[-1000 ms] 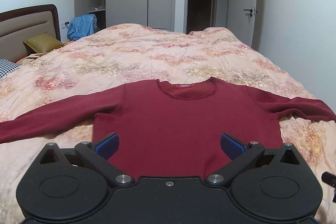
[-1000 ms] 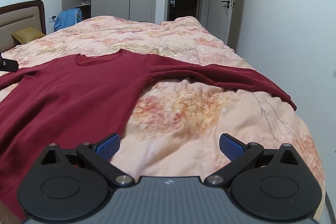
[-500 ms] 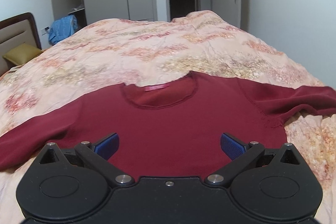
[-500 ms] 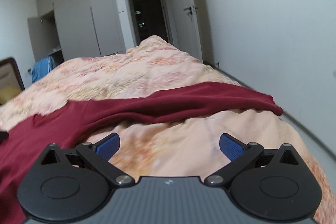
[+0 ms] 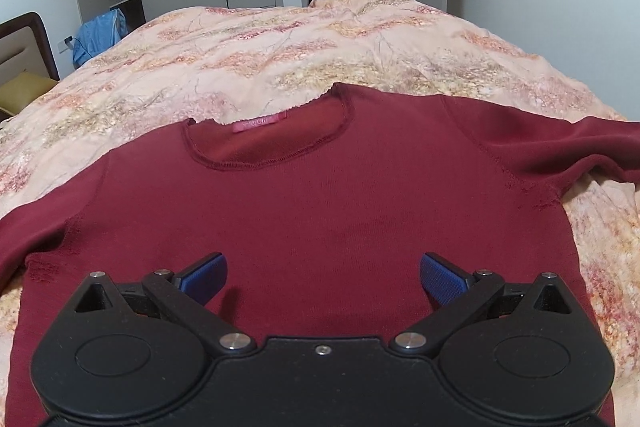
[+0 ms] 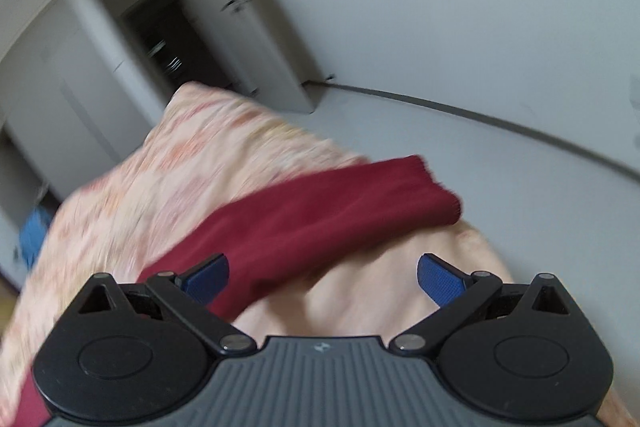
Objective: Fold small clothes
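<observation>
Bed w/ peach floral quilt (image 5: 320,39) fills mid frame in left wrist view, wrinkled, running to upper centre. Dark red sweater (image 5: 320,211) spread flat on quilt, lower centre, neck hole toward top, pink label inside collar. Sleeves out to frame left and right. Right wrist view blurred: sleeve (image 6: 328,211) lying across quilt edge, cuff at centre right.

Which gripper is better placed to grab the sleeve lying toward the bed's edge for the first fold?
Right. The right gripper is open with that sleeve just ahead of its fingers. The left gripper, also open, hovers over the sweater's body.
</observation>
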`<state>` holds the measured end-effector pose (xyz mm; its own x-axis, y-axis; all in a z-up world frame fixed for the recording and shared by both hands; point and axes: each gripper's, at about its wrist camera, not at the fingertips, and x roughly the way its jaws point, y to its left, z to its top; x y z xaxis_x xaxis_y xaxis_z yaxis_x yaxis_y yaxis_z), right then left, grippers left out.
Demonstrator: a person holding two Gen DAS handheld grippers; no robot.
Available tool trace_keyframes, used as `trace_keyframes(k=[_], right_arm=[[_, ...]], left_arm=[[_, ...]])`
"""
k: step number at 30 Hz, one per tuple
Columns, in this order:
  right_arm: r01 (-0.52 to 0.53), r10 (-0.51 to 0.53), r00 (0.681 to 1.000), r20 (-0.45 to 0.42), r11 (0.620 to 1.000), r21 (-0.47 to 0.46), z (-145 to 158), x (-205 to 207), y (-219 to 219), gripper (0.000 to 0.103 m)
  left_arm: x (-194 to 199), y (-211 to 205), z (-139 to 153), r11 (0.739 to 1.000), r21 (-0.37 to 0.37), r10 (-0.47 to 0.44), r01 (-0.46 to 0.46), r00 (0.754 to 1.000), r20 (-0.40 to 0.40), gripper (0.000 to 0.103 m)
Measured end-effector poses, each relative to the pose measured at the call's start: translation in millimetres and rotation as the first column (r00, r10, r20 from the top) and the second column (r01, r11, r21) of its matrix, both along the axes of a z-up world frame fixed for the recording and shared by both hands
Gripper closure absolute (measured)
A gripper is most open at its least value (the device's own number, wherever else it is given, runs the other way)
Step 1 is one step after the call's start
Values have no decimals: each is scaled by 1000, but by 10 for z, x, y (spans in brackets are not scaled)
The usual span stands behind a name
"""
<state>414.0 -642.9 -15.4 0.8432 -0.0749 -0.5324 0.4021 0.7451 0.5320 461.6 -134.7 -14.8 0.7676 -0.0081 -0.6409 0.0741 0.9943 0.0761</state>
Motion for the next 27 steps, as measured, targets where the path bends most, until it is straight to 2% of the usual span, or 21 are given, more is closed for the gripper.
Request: trace_keyframes(k=[3, 5, 6, 8, 10, 13, 18, 20, 22, 24, 27], right_arm=[[109, -109, 994, -8, 993, 53, -112, 140, -180, 20], [179, -178, 984, -20, 981, 80, -183, 215, -277, 43], [204, -203, 979, -22, 974, 96, -212, 244, -307, 50], [223, -222, 975, -21, 970, 102, -239, 294, -337, 82], [221, -221, 975, -10, 972, 78, -213, 329, -324, 92], [231, -232, 972, 37, 972, 36, -30, 333, -304, 93], [231, -227, 958, 176, 973, -6, 558, 282, -371, 93], [209, -199, 966, 164, 977, -45, 713, 322, -352, 93], [194, -184, 976, 119, 977, -86, 739, 385, -315, 93], [185, -179, 982, 66, 977, -106, 675, 457, -278, 93], [189, -187, 982, 31, 976, -109, 520, 495, -222, 93]], left_arm=[[22, 10, 21, 1000, -4, 2, -2, 1000, 4, 1], [38, 26, 57, 1000, -1, 8, -8, 1000, 14, 1], [46, 40, 77, 1000, -1, 13, -13, 1000, 20, 1], [49, 76, 118, 1000, -8, 20, -20, 999, 27, 1], [46, 118, 159, 1000, -15, 25, -25, 999, 33, 1], [19, 184, 209, 999, -21, 30, -29, 999, 42, 1], [-19, 265, 220, 999, -25, 34, -33, 999, 39, 1], [-18, 278, 195, 999, -25, 39, -38, 999, 29, 1], [-16, 285, 178, 999, -32, 41, -41, 999, 17, 1], [-26, 305, 176, 998, -44, 39, -38, 999, 13, 1], [-35, 337, 226, 997, -61, 39, -38, 999, 19, 1]])
